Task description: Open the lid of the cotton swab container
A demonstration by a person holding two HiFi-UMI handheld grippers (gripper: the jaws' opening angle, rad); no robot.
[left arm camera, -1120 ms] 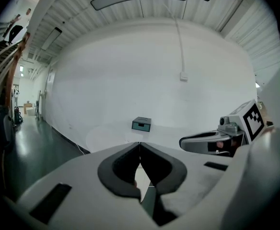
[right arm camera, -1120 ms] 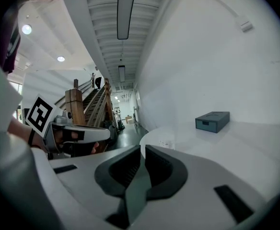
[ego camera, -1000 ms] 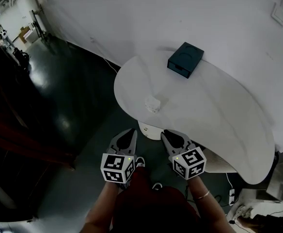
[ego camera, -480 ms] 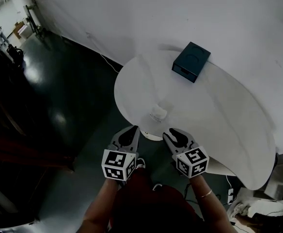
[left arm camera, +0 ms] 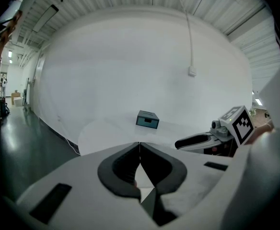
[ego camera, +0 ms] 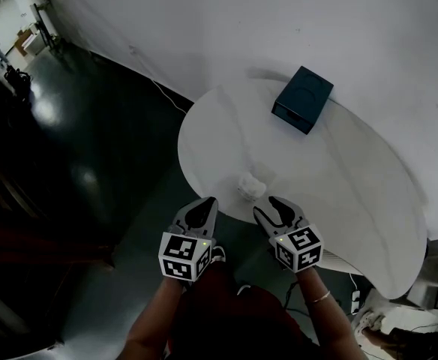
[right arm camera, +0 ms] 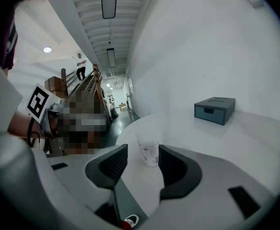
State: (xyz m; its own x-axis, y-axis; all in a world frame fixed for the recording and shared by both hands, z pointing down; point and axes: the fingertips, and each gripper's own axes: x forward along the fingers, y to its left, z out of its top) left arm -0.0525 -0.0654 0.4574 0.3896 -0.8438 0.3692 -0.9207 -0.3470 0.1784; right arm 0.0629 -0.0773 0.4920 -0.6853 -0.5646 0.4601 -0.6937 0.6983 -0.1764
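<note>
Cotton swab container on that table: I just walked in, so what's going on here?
A person holds a gripper in each hand at the white table. The right gripper, whose jaws have just been opening, is lined up on the cotton swab container without touching it. The left gripper is shut and empty beside it.

Right tool (right arm camera: 143, 148) just opening, empty, swab container (right arm camera: 148, 153) beyond

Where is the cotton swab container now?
In the head view, the cotton swab container stands on the table near its front edge, just ahead of the right tool.
</note>
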